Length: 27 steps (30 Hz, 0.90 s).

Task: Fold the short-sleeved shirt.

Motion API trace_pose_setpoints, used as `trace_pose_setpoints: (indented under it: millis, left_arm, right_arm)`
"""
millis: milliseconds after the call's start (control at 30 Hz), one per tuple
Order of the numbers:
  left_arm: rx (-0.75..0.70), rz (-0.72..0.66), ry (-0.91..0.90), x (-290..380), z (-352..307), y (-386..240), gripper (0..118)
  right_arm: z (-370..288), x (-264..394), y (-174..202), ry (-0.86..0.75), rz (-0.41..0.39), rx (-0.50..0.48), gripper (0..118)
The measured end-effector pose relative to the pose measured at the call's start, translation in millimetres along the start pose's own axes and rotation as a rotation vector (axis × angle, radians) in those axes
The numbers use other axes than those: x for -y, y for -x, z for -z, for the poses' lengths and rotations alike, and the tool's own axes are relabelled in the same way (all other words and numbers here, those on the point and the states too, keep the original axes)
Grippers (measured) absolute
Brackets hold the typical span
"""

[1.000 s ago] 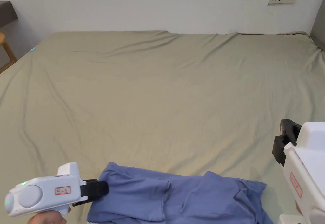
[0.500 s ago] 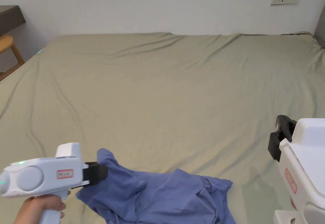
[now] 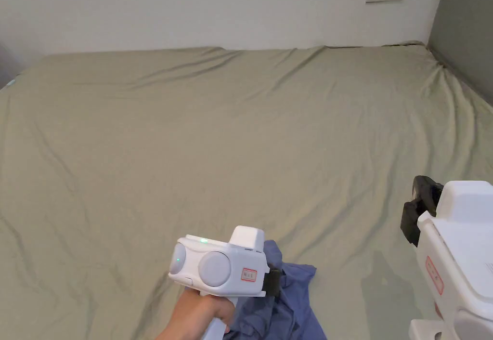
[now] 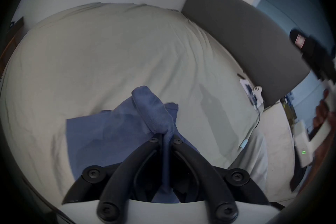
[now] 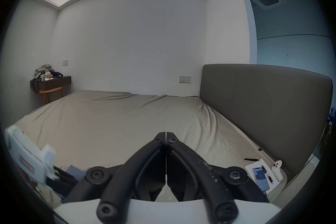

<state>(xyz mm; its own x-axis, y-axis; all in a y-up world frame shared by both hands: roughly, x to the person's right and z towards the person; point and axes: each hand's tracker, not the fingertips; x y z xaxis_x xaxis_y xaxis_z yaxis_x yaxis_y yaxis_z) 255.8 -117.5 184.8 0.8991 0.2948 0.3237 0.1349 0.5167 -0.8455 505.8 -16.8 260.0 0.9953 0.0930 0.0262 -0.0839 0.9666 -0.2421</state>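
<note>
A blue short-sleeved shirt [image 3: 289, 302] lies bunched at the bed's near edge, partly hidden behind my left gripper [image 3: 275, 283]. In the left gripper view a fold of the shirt [image 4: 145, 115] is pinched between the two black jaws of that gripper [image 4: 166, 137], and the cloth hangs down from them. My right gripper [image 3: 418, 211] hovers over the bed's right side, apart from the shirt. Its jaws [image 5: 166, 135] meet with nothing between them. A small patch of the shirt [image 5: 75, 171] shows low on the left in the right gripper view, beside the left gripper's white body [image 5: 27, 158].
The olive bedsheet [image 3: 231, 134] spreads wide and wrinkled. A grey headboard [image 5: 263, 109] lines the right side. A phone, pens and a small white device lie on paper [image 5: 261, 177] near the headboard. A cluttered shelf and wooden stool [image 5: 51, 93] stand in the far left corner.
My left gripper has carried its hold of the shirt to the right, gathering the spread cloth into a bunch. The head camera has turned right. The right gripper has barely moved.
</note>
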Motion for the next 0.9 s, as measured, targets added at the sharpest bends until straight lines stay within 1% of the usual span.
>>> trace_pose_setpoints:
  millis: [67, 100, 133, 200, 233, 267, 333, 433, 467, 500, 533, 567, 600, 633, 667, 800, 867, 900]
  left_arm:
    - [-0.057, 0.023, 0.036, 4, 20, -9, 8]
    - [-0.042, 0.023, 0.024, 7, 26, -11, 20]
    - [-0.031, 0.023, 0.025, 9, 29, -13, 41]
    - [0.001, -0.002, 0.025, 10, 29, -16, 98]
    - [0.026, -0.012, 0.013, 11, 26, -15, 108]
    - [0.056, -0.027, -0.021, 11, 20, -14, 111]
    - [0.083, -0.034, -0.086, 8, 4, -11, 110]
    - [0.051, -0.042, -0.204, 3, -27, -3, 109]
    - [0.027, -0.04, -0.261, 2, -38, 1, 108]
    - [-0.014, -0.029, -0.329, 3, -50, 2, 101]
    - [-0.044, -0.025, -0.384, 5, -58, 4, 90]
    - [-0.081, -0.012, -0.443, 7, -67, 8, 74]
    - [-0.115, -0.002, -0.488, 10, -73, 11, 34]
    - [-0.14, 0.002, -0.512, 12, -75, 13, 3]
    - [-0.162, 0.009, -0.518, 13, -75, 15, 0]
    - [-0.178, -0.003, -0.482, 22, -67, 28, 0]
    - [-0.256, 0.031, -0.451, 30, -55, 29, 0]
    - [-0.251, 0.054, -0.43, 35, -44, 22, 0]
  right_arm:
    - [-1, 1, -5, 0.002, 0.004, 0.011, 3]
    - [-2, 1, -7, 0.003, 0.004, 0.016, 3]
    - [-2, 2, -8, 0.003, 0.003, 0.021, 3]
    - [-2, 3, -10, 0.007, 0.004, 0.027, 3]
    - [-1, 4, -10, 0.009, 0.005, 0.029, 3]
    - [-1, 4, -11, 0.011, 0.007, 0.029, 3]
    - [-1, 4, -10, 0.014, 0.009, 0.03, 3]
    - [-1, 3, -8, 0.01, 0.01, 0.025, 3]
    - [-1, 2, -7, 0.008, 0.009, 0.023, 3]
    - [-1, 1, -5, 0.005, 0.01, 0.02, 3]
    - [-1, 0, -5, 0.001, 0.011, 0.016, 3]
    - [-2, -2, -3, -0.004, 0.012, 0.013, 3]
    - [-2, -3, -1, -0.007, 0.012, 0.01, 3]
    - [-2, -3, -1, -0.01, 0.011, 0.008, 3]
    - [-2, -4, 0, -0.012, 0.01, 0.006, 3]
    - [-1, -4, 2, -0.014, 0.006, -0.002, 3]
    - [-1, -4, 3, -0.01, 0.007, -0.003, 3]
    - [-1, -3, 2, -0.008, 0.008, -0.005, 3]
